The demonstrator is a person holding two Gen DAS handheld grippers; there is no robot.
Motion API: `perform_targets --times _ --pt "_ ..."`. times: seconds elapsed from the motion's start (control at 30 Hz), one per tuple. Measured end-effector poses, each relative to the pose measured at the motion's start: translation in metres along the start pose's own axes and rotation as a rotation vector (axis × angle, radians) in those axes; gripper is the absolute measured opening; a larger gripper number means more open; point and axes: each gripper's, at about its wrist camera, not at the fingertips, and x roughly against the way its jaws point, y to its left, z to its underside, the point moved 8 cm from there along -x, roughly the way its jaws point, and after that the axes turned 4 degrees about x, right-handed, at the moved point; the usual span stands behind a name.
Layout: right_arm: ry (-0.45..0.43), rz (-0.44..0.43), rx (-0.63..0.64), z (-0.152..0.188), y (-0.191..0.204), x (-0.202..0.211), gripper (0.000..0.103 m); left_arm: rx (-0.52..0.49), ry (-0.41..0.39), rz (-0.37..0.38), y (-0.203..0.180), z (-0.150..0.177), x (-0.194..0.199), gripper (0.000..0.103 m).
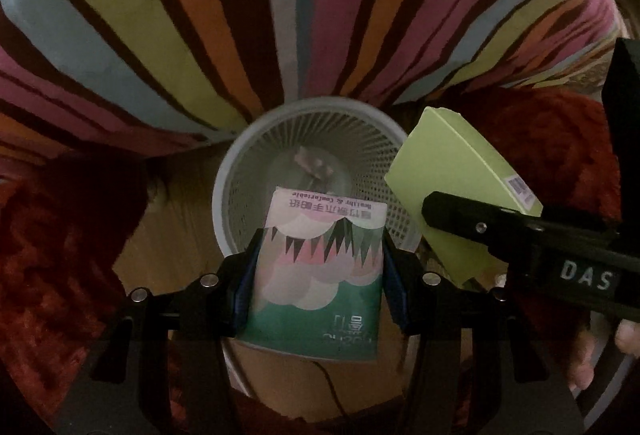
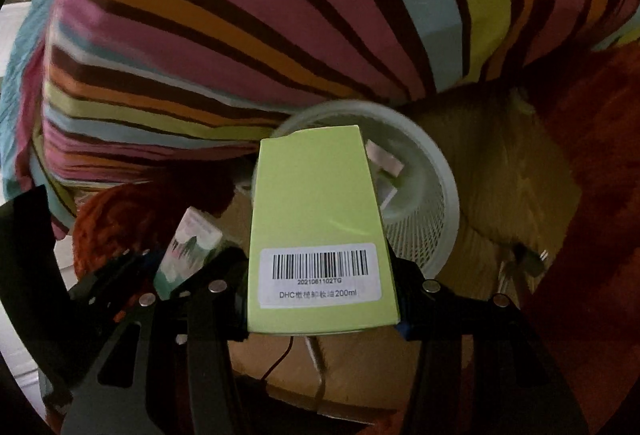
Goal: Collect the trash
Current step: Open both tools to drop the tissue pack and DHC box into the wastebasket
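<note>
My left gripper (image 1: 320,267) is shut on a green and pink tissue pack (image 1: 320,275) and holds it over the near rim of a white mesh waste basket (image 1: 256,155). Scraps lie at the basket's bottom. My right gripper (image 2: 320,275) is shut on a light green carton (image 2: 316,219) with a barcode label, its far end over the basket (image 2: 424,203). In the left wrist view the carton (image 1: 448,179) hangs at the basket's right rim, with the right gripper's black finger across it. The tissue pack (image 2: 188,247) and left gripper show at lower left in the right wrist view.
A striped bed cover (image 1: 240,15) fills the space behind the basket. Red shaggy rugs (image 1: 52,255) lie on both sides on the wooden floor (image 2: 500,175). A thin cable (image 2: 280,359) runs across the floor below the carton. A person's fingers (image 1: 628,335) show at the right edge.
</note>
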Motion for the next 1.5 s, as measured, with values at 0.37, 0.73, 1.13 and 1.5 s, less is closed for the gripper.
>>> perform_targets --times 0.37,0.73,1.13,1.5 --pt "0.107 0.003 -0.113 -0.006 -0.020 -0.032 0.048 0.043 0.129 -0.003 0.002 -0.001 -0.036 0.053" --pt "0.164 0.033 -0.123 -0.009 -0.021 -0.050 0.049 0.078 0.232 -0.012 0.006 0.004 -0.063 0.054" --pt "0.163 0.044 -0.175 -0.011 -0.031 -0.050 0.089 0.097 0.271 -0.048 0.013 0.005 -0.072 0.085" --pt "0.150 0.031 -0.189 -0.010 -0.035 -0.049 0.089 0.097 0.254 -0.045 0.013 0.003 -0.069 0.085"
